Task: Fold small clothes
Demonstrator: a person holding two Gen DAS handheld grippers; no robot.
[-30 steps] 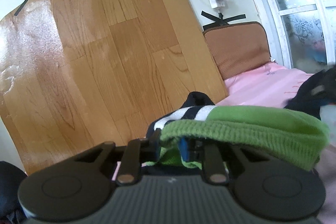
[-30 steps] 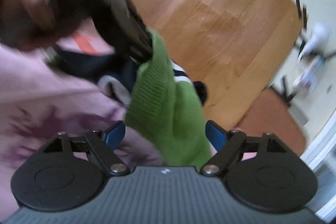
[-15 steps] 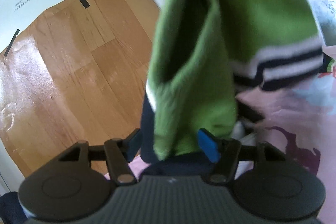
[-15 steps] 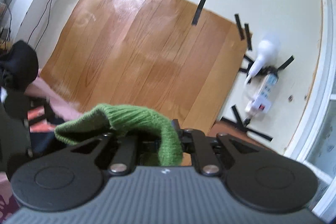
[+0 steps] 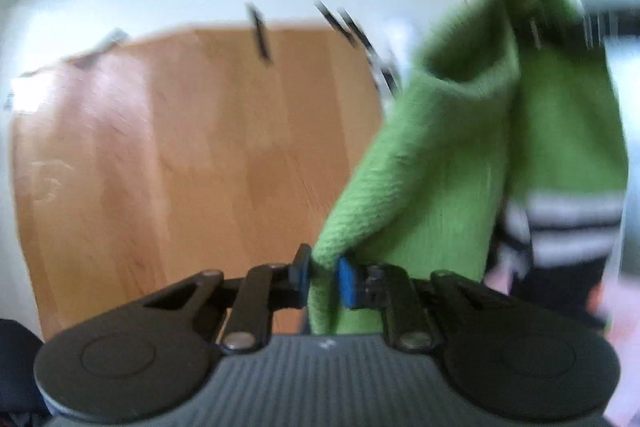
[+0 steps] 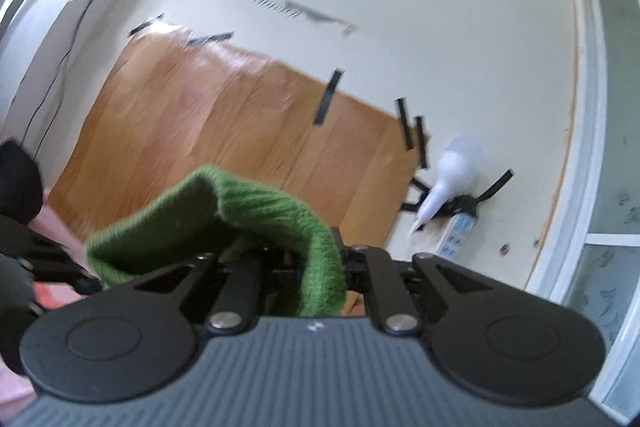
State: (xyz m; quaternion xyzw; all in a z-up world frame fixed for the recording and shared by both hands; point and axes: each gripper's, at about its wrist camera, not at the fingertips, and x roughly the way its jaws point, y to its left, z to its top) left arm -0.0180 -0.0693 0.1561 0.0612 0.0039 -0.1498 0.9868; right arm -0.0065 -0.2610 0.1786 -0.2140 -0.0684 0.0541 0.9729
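Left wrist view shows my left gripper (image 5: 322,277) pinching an edge of the soft green knitted sweater with white and black stripes (image 5: 460,163), hanging beyond my fingers. My right gripper (image 6: 320,267) pinches another edge. It looks light and floppy, so edges are probably the best hold.

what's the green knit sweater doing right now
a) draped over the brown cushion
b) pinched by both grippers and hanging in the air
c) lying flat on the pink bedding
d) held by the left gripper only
b: the left gripper has its blue pads shut on a fold of the green knit sweater, which hangs in the air, and the right gripper is shut on another green knit edge.
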